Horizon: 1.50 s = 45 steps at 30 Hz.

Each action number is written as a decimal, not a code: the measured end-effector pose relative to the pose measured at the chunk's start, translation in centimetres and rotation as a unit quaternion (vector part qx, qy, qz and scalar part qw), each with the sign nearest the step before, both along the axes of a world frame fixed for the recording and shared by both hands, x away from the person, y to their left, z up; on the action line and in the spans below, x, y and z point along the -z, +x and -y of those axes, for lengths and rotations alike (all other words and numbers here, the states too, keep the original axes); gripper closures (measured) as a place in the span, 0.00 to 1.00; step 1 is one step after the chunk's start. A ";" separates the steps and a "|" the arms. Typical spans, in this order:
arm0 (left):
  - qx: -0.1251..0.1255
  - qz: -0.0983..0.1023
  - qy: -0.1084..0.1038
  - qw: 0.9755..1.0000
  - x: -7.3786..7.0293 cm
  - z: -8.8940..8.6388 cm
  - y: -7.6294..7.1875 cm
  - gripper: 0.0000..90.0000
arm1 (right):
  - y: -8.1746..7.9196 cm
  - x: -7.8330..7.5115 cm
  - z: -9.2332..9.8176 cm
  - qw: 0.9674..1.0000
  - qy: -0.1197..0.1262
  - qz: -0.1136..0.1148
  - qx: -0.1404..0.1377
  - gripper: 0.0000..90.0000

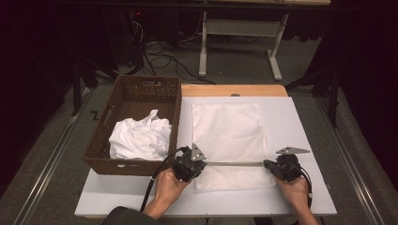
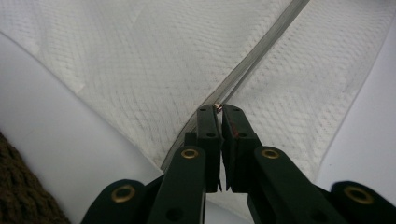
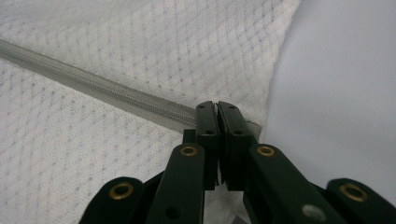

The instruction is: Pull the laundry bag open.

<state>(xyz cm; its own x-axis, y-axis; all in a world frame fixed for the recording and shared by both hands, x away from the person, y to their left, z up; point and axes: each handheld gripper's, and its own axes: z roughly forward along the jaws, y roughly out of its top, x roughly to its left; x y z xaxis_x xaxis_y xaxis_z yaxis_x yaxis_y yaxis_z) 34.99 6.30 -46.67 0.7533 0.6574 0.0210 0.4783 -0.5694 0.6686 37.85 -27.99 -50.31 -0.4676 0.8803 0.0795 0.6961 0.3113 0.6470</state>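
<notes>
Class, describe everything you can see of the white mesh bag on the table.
The mesh bag is a white, flat rectangle of diamond-patterned netting lying on the white table, right of the wicker basket. A grey zipper crosses near its front edge. The left gripper pinches the zipper's pull; the right gripper clamps the zipper's other end.

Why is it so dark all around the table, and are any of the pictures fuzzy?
High view: light falls on the white table and mesh bag, while the floor and room edges sink into black. Left gripper view: the bag's weave is sharp, the wicker basket corner soft. Right gripper view: the zipper is crisp, with no glare.
</notes>
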 end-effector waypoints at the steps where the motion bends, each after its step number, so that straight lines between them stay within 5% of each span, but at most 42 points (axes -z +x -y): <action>1: 0.000 0.001 0.003 1.000 0.1 -0.1 -0.1 0.96 | 0.0 0.0 0.0 1.000 0.000 0.000 0.000 0.98; 13: -0.014 -0.017 -0.002 1.000 1.0 -1.3 -0.1 0.96 | -0.2 0.0 -0.2 1.000 -0.007 0.004 0.004 0.98; 18: -0.015 -0.012 0.011 1.000 0.9 -1.5 -0.2 0.96 | -0.3 0.0 -0.3 1.000 -0.010 0.007 0.006 0.98; 20: -0.014 -0.003 0.040 0.999 1.1 -1.3 -0.5 0.96 | -0.3 0.0 -0.3 1.000 -0.008 0.006 0.007 0.98; 23: -0.014 -0.004 0.047 0.999 1.2 -1.3 -0.5 0.96 | -0.2 0.0 -0.2 1.000 -0.006 0.006 0.007 0.98; 29: -0.025 -0.033 0.055 0.998 2.1 -1.9 -0.1 0.96 | -0.3 0.0 -0.4 1.000 -0.012 0.009 0.007 0.98; 37: -0.044 -0.034 0.088 0.995 2.5 -1.7 -0.2 0.95 | -0.4 0.0 -0.6 1.000 -0.022 0.012 0.005 0.98; 42: -0.050 -0.036 0.092 0.994 2.8 -1.7 -0.2 0.95 | -0.4 -0.1 -0.7 1.000 -0.027 0.013 0.004 0.98; 45: -0.050 -0.041 0.076 0.995 2.7 -2.0 -0.1 0.93 | -0.5 -0.1 -0.7 0.999 -0.029 0.019 0.002 0.97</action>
<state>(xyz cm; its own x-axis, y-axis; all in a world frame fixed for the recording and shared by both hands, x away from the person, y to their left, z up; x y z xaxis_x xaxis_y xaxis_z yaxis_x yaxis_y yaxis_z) 34.86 8.27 -49.36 0.6882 0.7223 0.0676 0.5859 -0.6083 0.5354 37.31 -27.32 -50.23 -0.4660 0.8847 0.0102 0.6728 0.3468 0.6535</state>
